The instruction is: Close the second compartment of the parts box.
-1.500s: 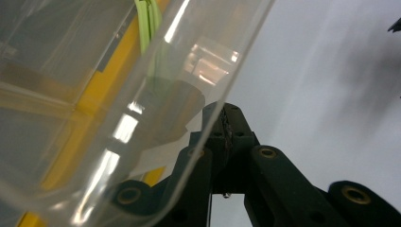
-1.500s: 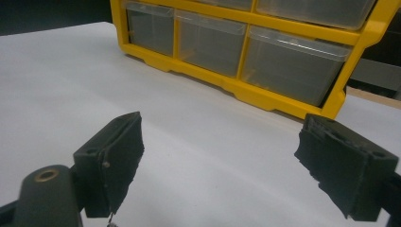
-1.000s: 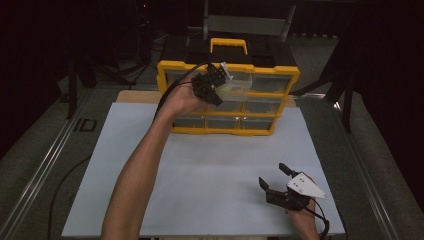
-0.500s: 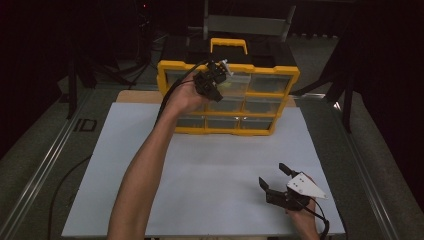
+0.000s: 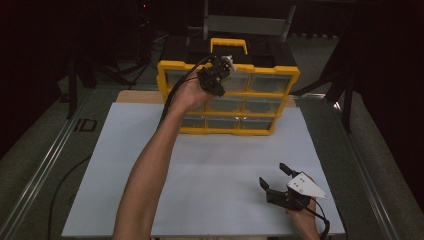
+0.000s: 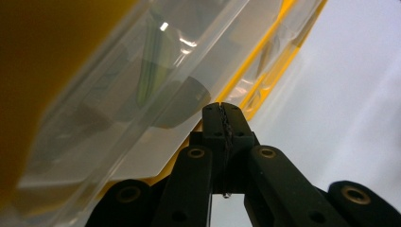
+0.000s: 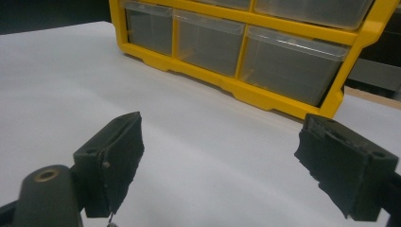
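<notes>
A yellow drawer cabinet point(image 5: 280, 75) with clear plastic drawers stands upright at the far edge of the white mat point(image 5: 210, 170). My left gripper point(image 5: 219, 89) is held up against its upper middle drawer point(image 6: 142, 94), pointing down along the front. Its jaws are pressed together point(image 6: 222, 109) beside the drawer's clear front edge, and I see nothing between them. Dim contents show inside that drawer. My right gripper point(image 5: 274, 175) rests near the mat's front right corner with jaws spread wide point(image 7: 217, 161), facing the cabinet's bottom row point(image 7: 288, 61).
The cabinet has a yellow carry handle point(image 5: 228, 44) on top. Metal rails point(image 5: 45, 165) run along both sides of the table. Dark equipment stands behind the cabinet. A cable trails from the left gripper along the forearm.
The left hand has shifted slightly up and in toward the cabinet's top row. The right gripper has stayed put.
</notes>
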